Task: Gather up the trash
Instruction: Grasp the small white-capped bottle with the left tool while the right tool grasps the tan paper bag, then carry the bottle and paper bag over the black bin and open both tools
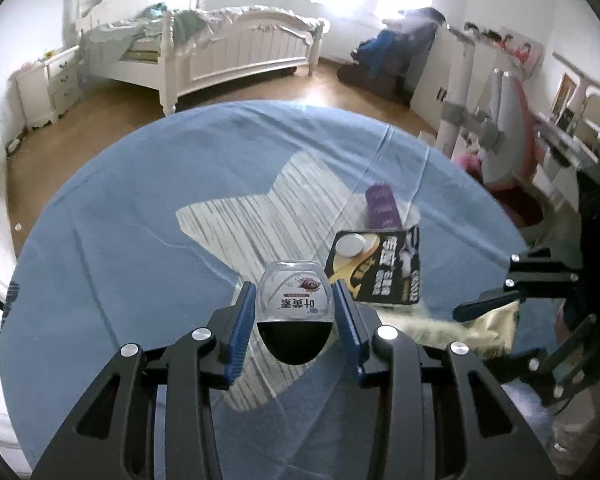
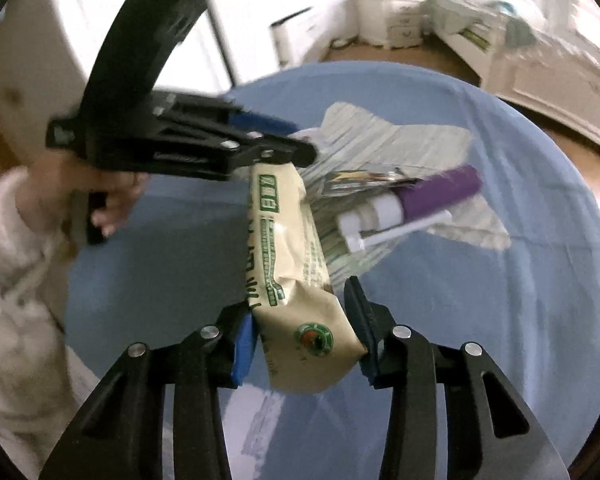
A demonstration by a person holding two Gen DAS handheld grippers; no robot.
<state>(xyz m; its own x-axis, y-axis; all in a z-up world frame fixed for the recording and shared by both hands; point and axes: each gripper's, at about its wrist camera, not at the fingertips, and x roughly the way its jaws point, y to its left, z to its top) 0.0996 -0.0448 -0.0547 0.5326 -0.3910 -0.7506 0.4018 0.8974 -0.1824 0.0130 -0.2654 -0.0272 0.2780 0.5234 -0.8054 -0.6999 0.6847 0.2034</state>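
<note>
While I watch through the left wrist camera, my left gripper [image 1: 294, 312] has a small clear bottle [image 1: 294, 304] between its blue pads, both pads against its sides, pinching it. Its label reads 叶黄素 upside down; the smaller print and the reddish emblem above it are too fine for me to read, and the dark cap end is partly hidden between the fingers. Everything sits on a round table under a blue cloth [image 1: 120, 240] with a pale striped star. To the right of the bottle lies a black and gold packet [image 1: 384, 268] with large Chinese characters I cannot make out at this angle, and a purple tube [image 1: 382, 206] lies behind it. Farther right the right gripper enters, blurred and cut off by the frame edge.

From the right wrist camera, a hand in a white fuzzy sleeve [image 2: 112, 200] holds the left tool at far left, smeared by motion. In the middle my right gripper [image 2: 304, 332] is closed on a cream snack bag [image 2: 292, 280] with green printing; the green characters are crumpled and unreadable, and a round green and red seal shows near the bottom. The bag's upper end disappears behind the left tool's fingers. The purple tube's white nozzle end is at right.
</note>
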